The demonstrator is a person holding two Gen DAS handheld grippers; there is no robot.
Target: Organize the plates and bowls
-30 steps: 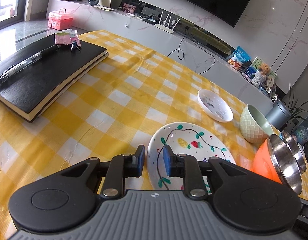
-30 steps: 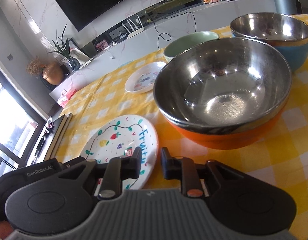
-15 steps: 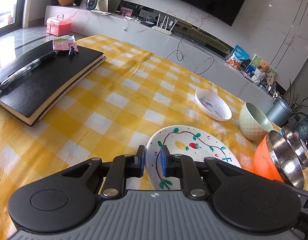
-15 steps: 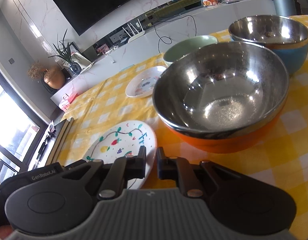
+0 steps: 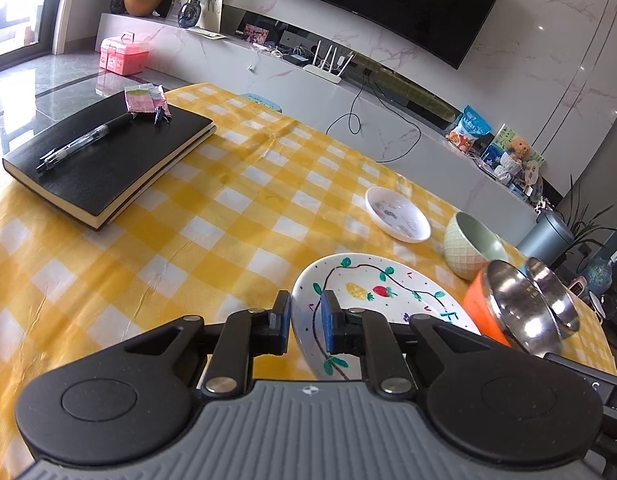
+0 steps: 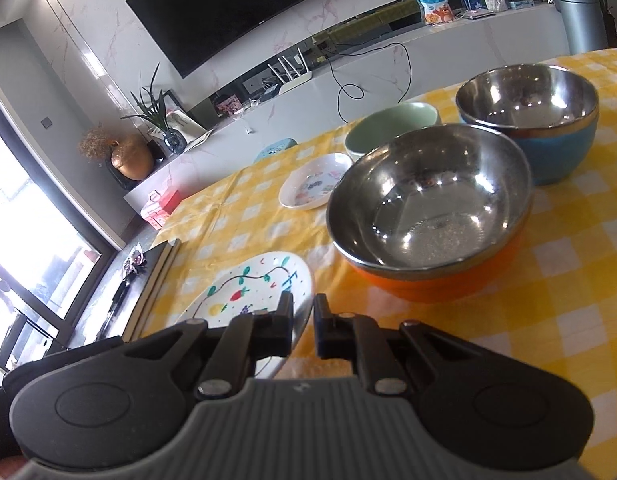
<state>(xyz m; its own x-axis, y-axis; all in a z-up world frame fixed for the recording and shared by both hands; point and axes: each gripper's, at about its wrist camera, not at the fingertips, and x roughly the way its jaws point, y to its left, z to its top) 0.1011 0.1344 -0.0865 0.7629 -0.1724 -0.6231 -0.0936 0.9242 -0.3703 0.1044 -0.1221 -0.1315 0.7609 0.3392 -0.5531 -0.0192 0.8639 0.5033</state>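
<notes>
Both grippers are clamped on the same item. The left gripper (image 5: 304, 322) has its jaws closed across the near left rim of the painted plate (image 5: 372, 292), one pad under the edge and one over it. The right gripper (image 6: 302, 322) is closed on the opposite, right-hand rim of that plate (image 6: 252, 284); its figure-of-grip is narrow, and the rim edge sits between the two pads in the right wrist view.

The painted plate is held between the two hands, over the yellow checked tablecloth (image 5: 212, 240), apparently lifted clear at its near edge; whether the far edge is off the cloth cannot be told.

The governing relation: the small white dish (image 5: 398, 214) lies beyond the held plate, further from both grippers and towards the far table edge, with bare cloth between. In the right wrist view that dish (image 6: 314, 182) sits ahead and slightly left of the orange-sided steel bowl (image 6: 428, 216), which stands just beside the plate's right edge.

Judgement: if plates are to be stacked, travel is forward, away from the hands. The right hand has the tighter path, since the orange bowl borders its side; the left side is open
</notes>
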